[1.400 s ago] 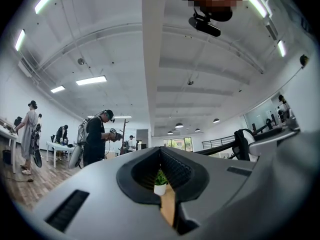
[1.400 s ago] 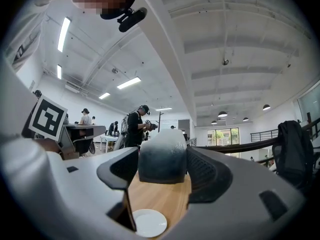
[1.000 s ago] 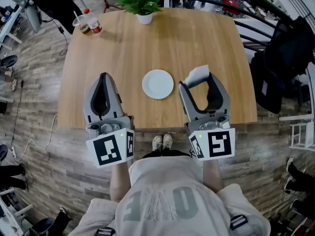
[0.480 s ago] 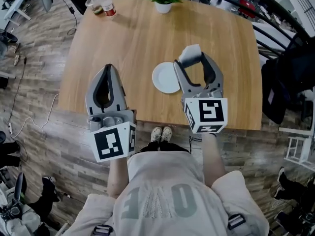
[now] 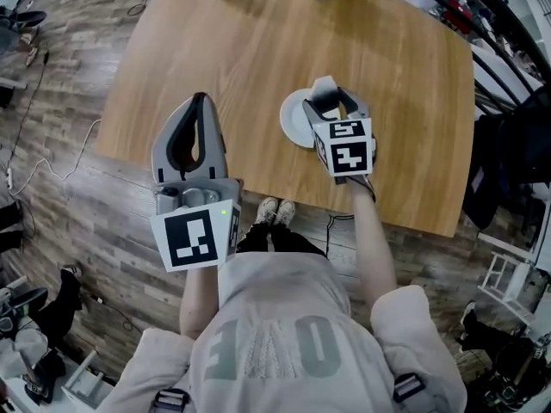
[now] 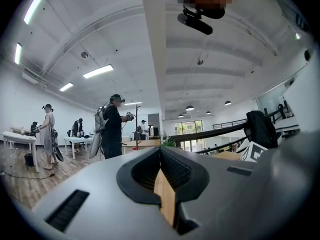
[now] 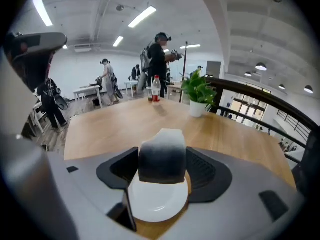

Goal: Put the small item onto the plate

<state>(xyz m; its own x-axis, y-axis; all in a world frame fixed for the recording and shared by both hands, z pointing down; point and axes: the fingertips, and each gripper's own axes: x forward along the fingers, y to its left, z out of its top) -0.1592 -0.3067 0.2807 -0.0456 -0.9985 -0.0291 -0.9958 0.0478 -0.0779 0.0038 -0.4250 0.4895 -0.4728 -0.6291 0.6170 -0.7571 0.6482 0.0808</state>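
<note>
A round white plate (image 5: 294, 120) lies on the wooden table (image 5: 258, 50) near its front edge. My right gripper (image 5: 328, 101) hangs over the plate's right part, shut on the small item (image 5: 325, 85), a pale grey-white block. In the right gripper view the small item (image 7: 162, 156) sits between the jaws directly above the plate (image 7: 157, 206). My left gripper (image 5: 199, 101) hovers over the table's front left edge, left of the plate, shut with nothing in it. In the left gripper view only a sliver of table shows between the left gripper (image 6: 161, 152) jaws.
A potted plant (image 7: 198, 96) and a red-capped bottle (image 7: 156, 90) stand at the table's far side. A dark railing (image 5: 508, 33) with a black bag (image 5: 516, 144) runs along the right. Several people (image 6: 111, 126) stand in the room beyond.
My right gripper has carried the small item left and forward, from right of the plate to over it. The left gripper has hardly moved.
</note>
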